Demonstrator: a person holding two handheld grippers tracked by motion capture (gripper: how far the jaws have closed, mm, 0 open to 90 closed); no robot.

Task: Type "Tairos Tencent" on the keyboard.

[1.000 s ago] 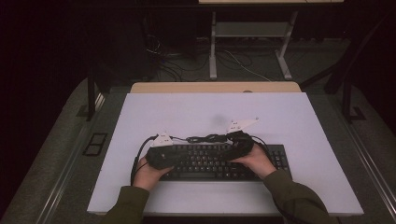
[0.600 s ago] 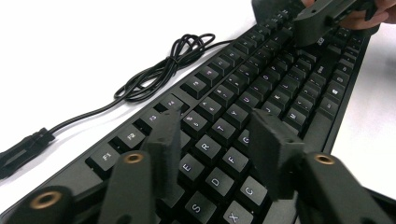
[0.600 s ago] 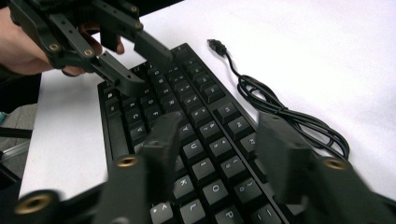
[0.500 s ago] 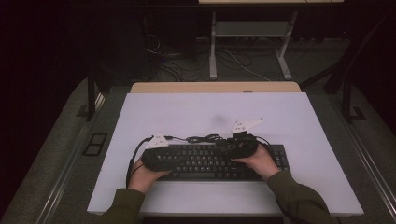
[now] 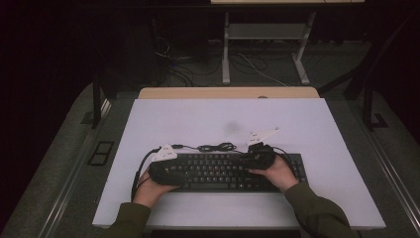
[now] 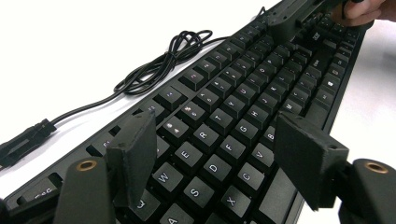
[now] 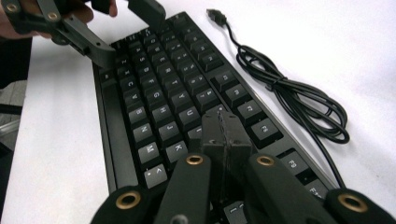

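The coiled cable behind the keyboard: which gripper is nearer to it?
Right, I'd say. The right gripper sits at the keyboard's back edge, just right of the cable. The left gripper works the far left end.

Far half of the table was wide open; the coiled cable lay just beyond the keyboard, blocking there.

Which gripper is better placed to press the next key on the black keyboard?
Right. The right gripper, jaws just closed with nothing between, points at the black keyboard keys like a finger. The left gripper has just been opening.
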